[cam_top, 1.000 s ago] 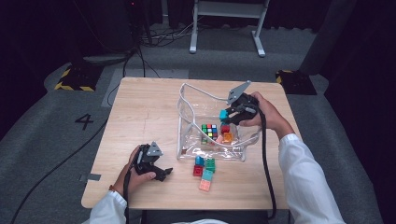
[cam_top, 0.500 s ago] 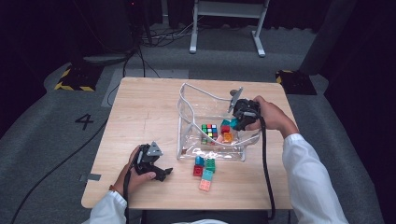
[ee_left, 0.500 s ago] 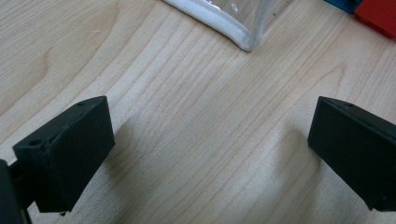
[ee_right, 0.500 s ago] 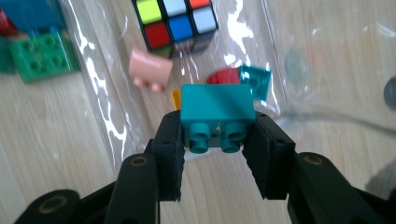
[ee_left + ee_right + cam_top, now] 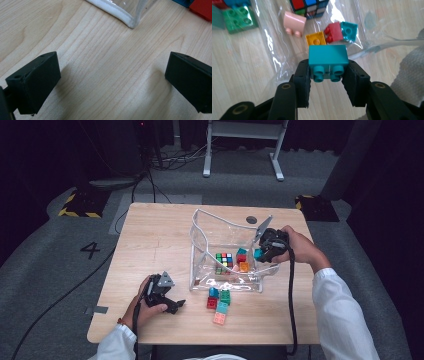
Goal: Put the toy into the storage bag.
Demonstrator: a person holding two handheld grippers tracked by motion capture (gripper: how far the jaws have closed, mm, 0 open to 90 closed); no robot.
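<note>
The right gripper (image 5: 326, 82) is clamped on a teal brick (image 5: 328, 59), hanging over the clear plastic bag (image 5: 200, 227) at its right side. Already inside: a puzzle cube (image 5: 224, 259), plus orange (image 5: 315, 39), red (image 5: 333, 32), pink (image 5: 294, 23) and teal pieces. Four bricks (image 5: 219, 300) wait on the counter (image 5: 155, 235) near the bag. The left gripper (image 5: 172, 304) rests wide open, empty. Roughly halfway, I'd judge.
</note>
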